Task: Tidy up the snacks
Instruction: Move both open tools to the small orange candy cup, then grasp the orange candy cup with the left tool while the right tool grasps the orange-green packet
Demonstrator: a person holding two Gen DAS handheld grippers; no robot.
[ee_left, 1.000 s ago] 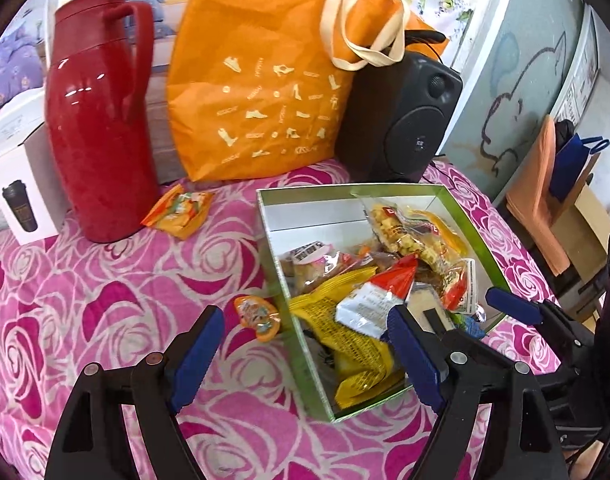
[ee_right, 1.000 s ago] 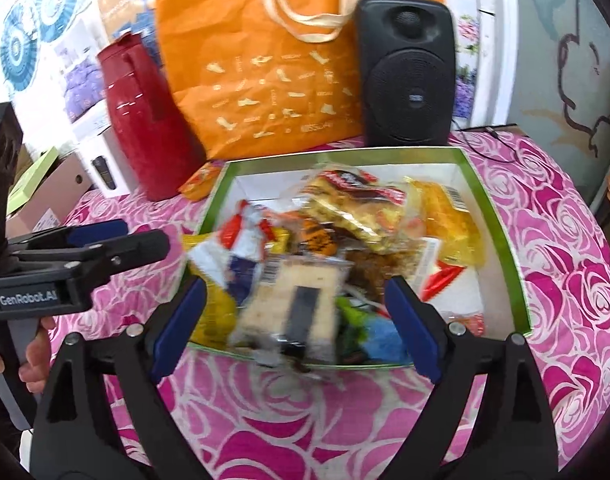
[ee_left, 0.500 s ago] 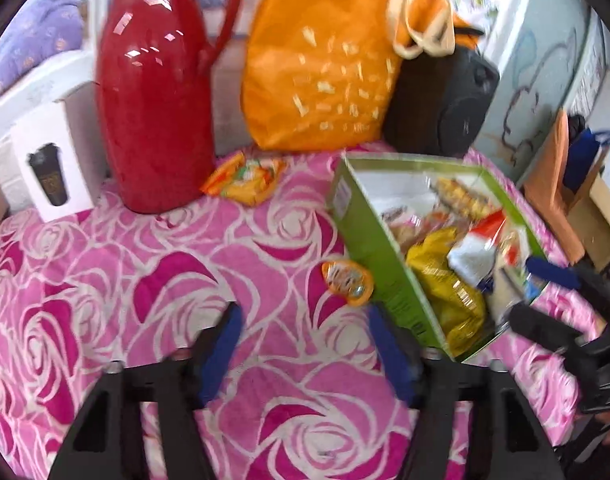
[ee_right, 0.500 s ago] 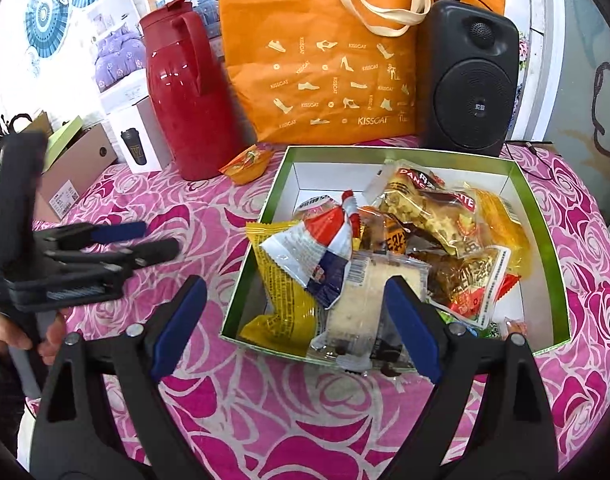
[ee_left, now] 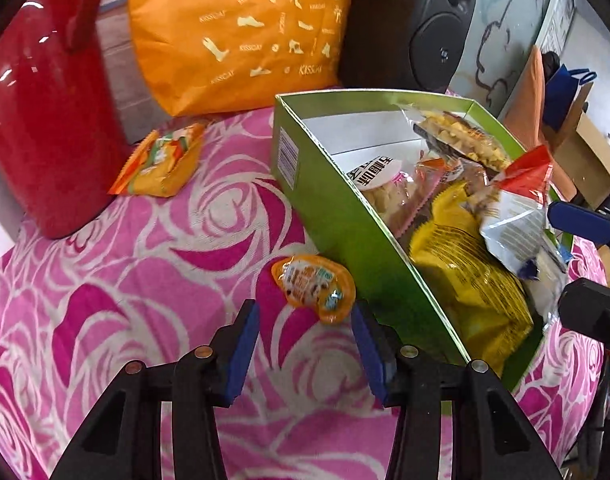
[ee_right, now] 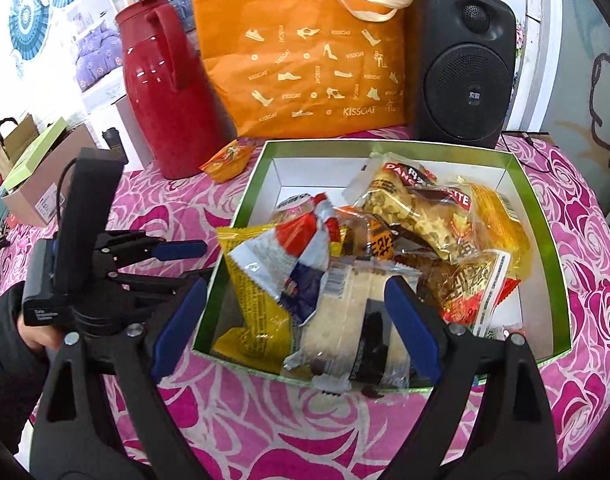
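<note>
Looked like somebody's home, a lived-in bedroom or spare room rather than any lab or shop. The table wore a pink rose-print fabric cloth (ee_right: 577, 216), and at the far side stood a glossy red plastic thermos jug (ee_right: 165, 92), an orange paper shopping bag with cream handles and shoe prints (ee_right: 305, 60) and a black plastic speaker (ee_right: 465, 68). Far left, boxes printed with purple floral bedding (ee_right: 91, 60) were stacked up, with round blue paper fans (ee_right: 25, 20) on the wall above. Far right in the left wrist view, the pale wall had a cartoon outline drawing (ee_left: 501, 52), with an orange chair back (ee_left: 529, 92) and a blue gift bag (ee_left: 565, 92) nearby.
</note>
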